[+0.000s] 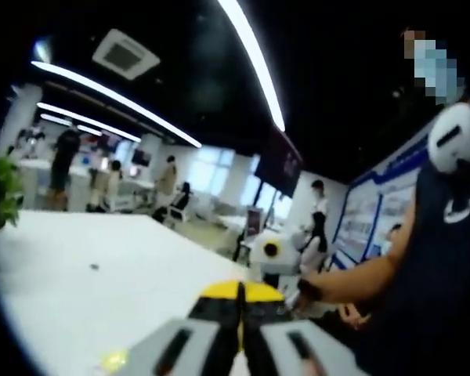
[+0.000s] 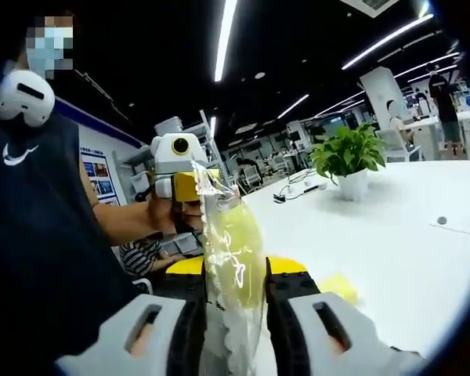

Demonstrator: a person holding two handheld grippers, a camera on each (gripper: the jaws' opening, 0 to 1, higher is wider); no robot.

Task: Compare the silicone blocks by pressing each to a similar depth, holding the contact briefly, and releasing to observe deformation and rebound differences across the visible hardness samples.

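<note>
While pinching a clear bag (image 2: 233, 258) of yellow silicone block in the right tongs (image 2: 235, 301) above the white counter (image 2: 392, 235), left tongs (image 1: 241, 309) pressed together, risks crushing or dropping it through slippery plastic

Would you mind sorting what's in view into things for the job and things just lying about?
For the job: right gripper, clamped on a clear bag with something yellow inside; left gripper, jaws together.
Lying about: potted plant, cables, white table.
</note>
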